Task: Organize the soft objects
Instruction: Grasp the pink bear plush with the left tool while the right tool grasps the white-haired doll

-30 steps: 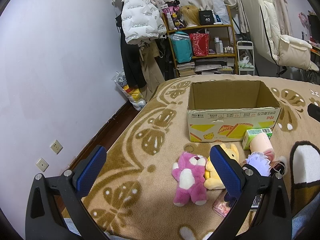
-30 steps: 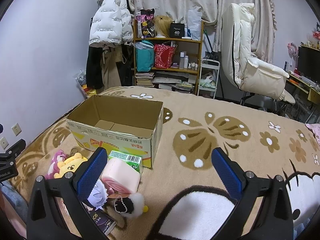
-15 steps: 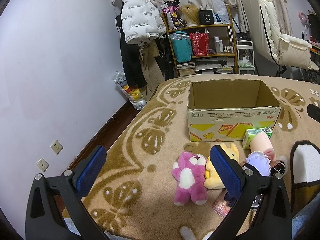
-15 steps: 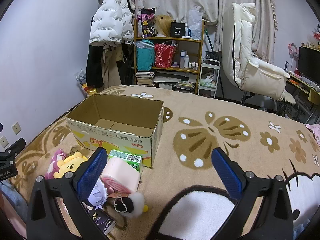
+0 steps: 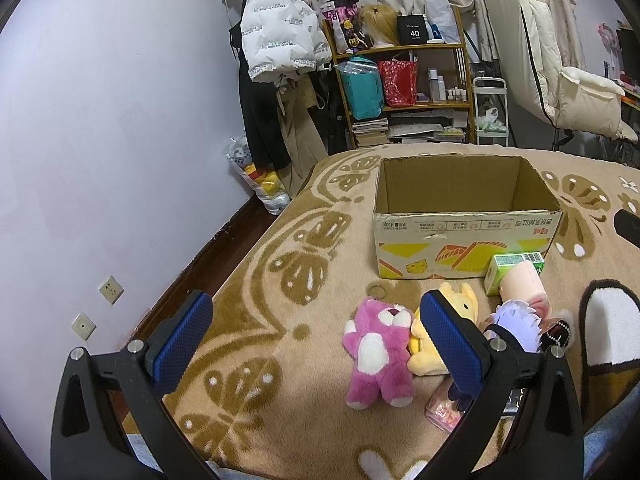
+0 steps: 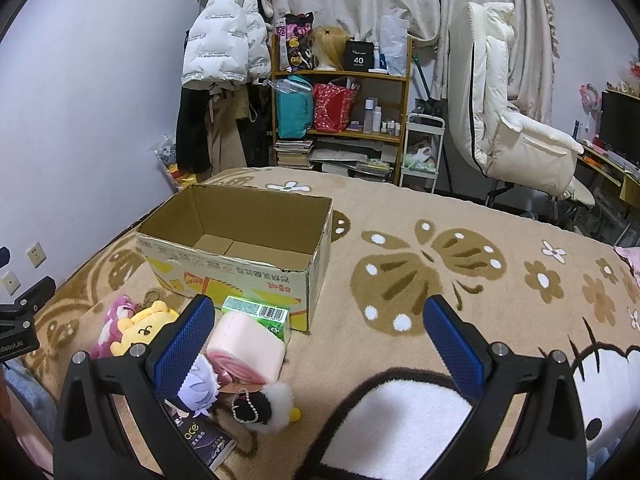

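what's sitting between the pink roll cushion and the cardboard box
A green carton lies between them, resting against the cardboard box front with the pink roll cushion just before it. The right wrist view shows this most clearly.

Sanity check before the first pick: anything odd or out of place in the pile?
Two hard items sit among the plush toys: a green carton against the cardboard box, and a dark packet under the purple-haired doll. The box's front rim is torn. Both grippers are open, holding nothing.
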`<action>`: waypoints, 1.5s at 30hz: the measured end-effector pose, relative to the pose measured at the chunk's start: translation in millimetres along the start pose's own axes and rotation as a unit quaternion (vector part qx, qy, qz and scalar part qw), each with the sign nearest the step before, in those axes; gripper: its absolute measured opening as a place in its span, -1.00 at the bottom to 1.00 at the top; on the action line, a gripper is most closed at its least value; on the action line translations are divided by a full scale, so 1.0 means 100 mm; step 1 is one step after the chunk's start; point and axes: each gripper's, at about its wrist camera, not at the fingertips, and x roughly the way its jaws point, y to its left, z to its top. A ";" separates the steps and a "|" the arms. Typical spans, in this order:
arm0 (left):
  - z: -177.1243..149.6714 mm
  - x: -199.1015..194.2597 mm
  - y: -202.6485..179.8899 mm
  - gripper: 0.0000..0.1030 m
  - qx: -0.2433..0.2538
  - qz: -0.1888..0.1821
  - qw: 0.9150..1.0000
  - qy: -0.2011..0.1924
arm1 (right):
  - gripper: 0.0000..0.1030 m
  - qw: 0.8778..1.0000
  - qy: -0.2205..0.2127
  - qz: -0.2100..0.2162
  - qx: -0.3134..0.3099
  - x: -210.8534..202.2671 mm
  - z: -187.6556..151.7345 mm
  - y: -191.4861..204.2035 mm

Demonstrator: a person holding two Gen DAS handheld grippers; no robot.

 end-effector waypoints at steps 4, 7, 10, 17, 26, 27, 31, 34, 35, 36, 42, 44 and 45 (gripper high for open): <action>0.00 0.03 0.01 0.99 -0.002 -0.001 1.000 0.008 | 1.00 1.000 0.005 0.004 0.000 0.01 -0.02 0.01; 0.01 0.05 0.02 0.99 -0.003 -0.004 1.000 0.017 | 1.00 1.000 0.016 0.010 0.000 0.03 -0.01 -0.01; 0.01 0.10 0.01 0.99 -0.001 -0.007 0.999 0.032 | 1.00 0.999 0.033 0.016 0.001 0.07 -0.02 -0.01; 0.02 0.29 -0.03 0.99 0.006 -0.022 0.997 0.072 | 1.00 0.997 0.061 0.045 -0.003 0.19 -0.01 0.04; 0.02 0.59 -0.05 0.99 -0.001 -0.046 0.990 0.134 | 1.00 0.992 0.094 0.087 -0.012 0.39 -0.05 0.26; 0.01 0.63 -0.06 0.99 -0.001 -0.047 0.989 0.141 | 1.00 0.991 0.097 0.090 -0.014 0.42 -0.05 0.28; 0.00 0.79 -0.11 0.99 0.002 -0.050 0.985 0.165 | 1.00 0.987 0.115 0.106 -0.018 0.54 -0.08 0.37; -0.03 0.91 -0.15 0.99 0.008 -0.054 0.981 0.185 | 1.00 0.985 0.128 0.116 -0.025 0.64 -0.11 0.45; -0.06 0.96 -0.17 0.99 0.009 -0.058 0.979 0.195 | 1.00 0.984 0.132 0.119 -0.027 0.67 -0.12 0.47; -0.08 0.99 -0.17 0.99 0.009 -0.061 0.977 0.203 | 1.00 0.983 0.136 0.122 -0.029 0.69 -0.13 0.50; -0.19 1.22 -0.19 0.99 0.001 -0.072 0.967 0.245 | 1.00 0.977 0.157 0.137 -0.036 0.81 -0.19 0.60; -0.21 1.30 -0.19 0.99 -0.003 -0.070 0.964 0.255 | 1.00 0.975 0.164 0.143 -0.038 0.85 -0.21 0.64; -0.22 1.33 -0.19 0.99 -0.005 -0.071 0.963 0.260 | 1.00 0.974 0.168 0.146 -0.039 0.87 -0.22 0.65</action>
